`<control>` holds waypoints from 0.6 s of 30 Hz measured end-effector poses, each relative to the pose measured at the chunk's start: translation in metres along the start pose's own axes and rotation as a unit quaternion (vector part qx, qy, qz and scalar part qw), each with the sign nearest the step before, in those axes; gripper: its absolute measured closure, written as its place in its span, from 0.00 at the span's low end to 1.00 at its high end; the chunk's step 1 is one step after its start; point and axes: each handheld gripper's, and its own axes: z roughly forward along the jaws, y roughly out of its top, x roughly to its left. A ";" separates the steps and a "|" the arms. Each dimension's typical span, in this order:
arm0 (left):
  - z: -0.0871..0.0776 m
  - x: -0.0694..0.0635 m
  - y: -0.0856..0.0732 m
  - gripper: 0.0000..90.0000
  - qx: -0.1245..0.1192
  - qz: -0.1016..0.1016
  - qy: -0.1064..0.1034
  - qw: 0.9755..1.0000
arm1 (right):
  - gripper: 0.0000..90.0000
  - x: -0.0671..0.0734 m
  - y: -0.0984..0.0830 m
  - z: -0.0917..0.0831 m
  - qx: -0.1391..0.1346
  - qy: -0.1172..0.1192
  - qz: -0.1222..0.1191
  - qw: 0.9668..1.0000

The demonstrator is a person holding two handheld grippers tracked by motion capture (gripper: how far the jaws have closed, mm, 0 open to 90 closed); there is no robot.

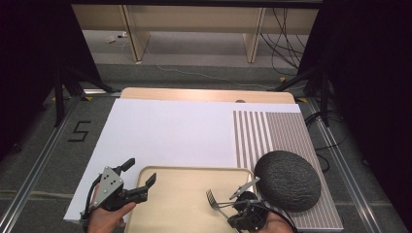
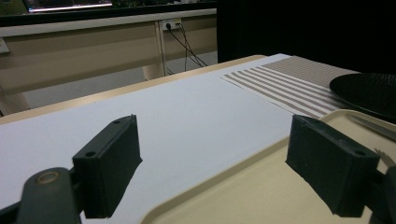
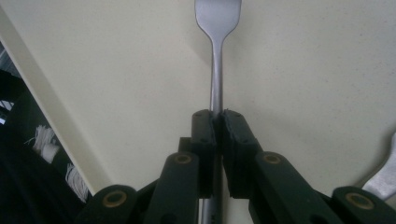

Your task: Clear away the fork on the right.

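A metal fork hangs over the beige tray, tines pointing away from me. My right gripper is shut on its handle. In the right gripper view the two pads pinch the fork's stem, with the tray close below. My left gripper stands open at the tray's left rim with nothing between its fingers. In the left gripper view one jaw is over the white sheet and the other over the tray.
A dark textured round dish rests on the striped placemat right of the tray. A second piece of metal cutlery lies beside the right gripper. The white sheet covers the table's left and middle.
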 end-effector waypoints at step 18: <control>0.000 0.001 0.000 0.19 -0.001 0.000 0.000 1.000 | 0.76 0.001 0.002 0.006 0.003 -0.008 0.001 1.000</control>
